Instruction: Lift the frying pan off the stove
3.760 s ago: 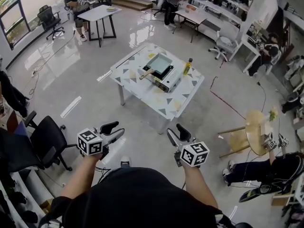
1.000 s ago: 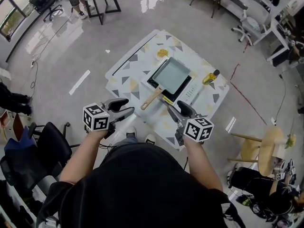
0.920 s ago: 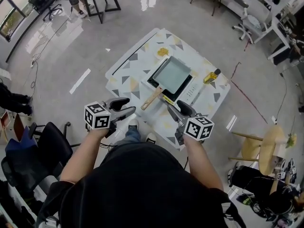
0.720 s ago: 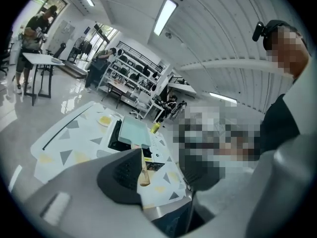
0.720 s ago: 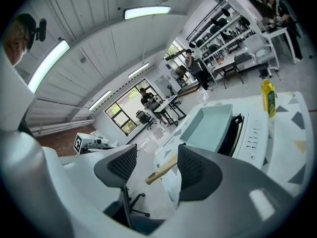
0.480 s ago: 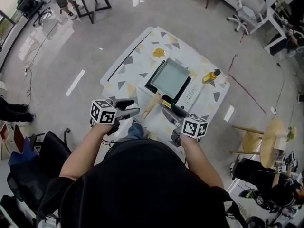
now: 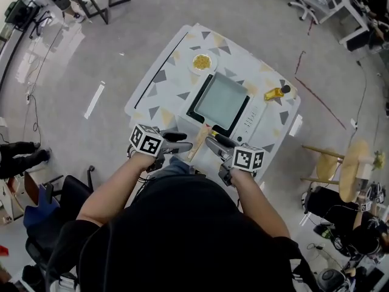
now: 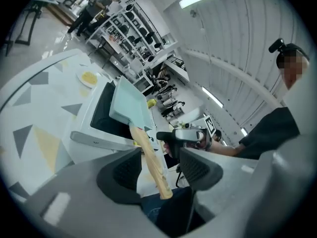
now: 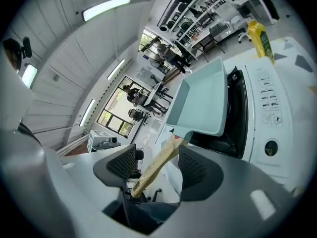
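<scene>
Frying pan (image 7: pixel 219 96) handle (image 7: pixel 197 142) between grippers (image 7: pixel 182 142) (image 7: pixel 214 142) (ungripped)

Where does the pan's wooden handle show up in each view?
Head view: handle just below centre, slanting down-left from the pan.
Left gripper view: handle centre, seen between the open jaws.
Right gripper view: handle lower centre, between the open jaws.
Shared landmark: white stove under the pan.

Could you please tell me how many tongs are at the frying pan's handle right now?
2. The left tongs are just left of the wooden handle, the right tongs just right of it; both are open, neither gripping it.
</scene>
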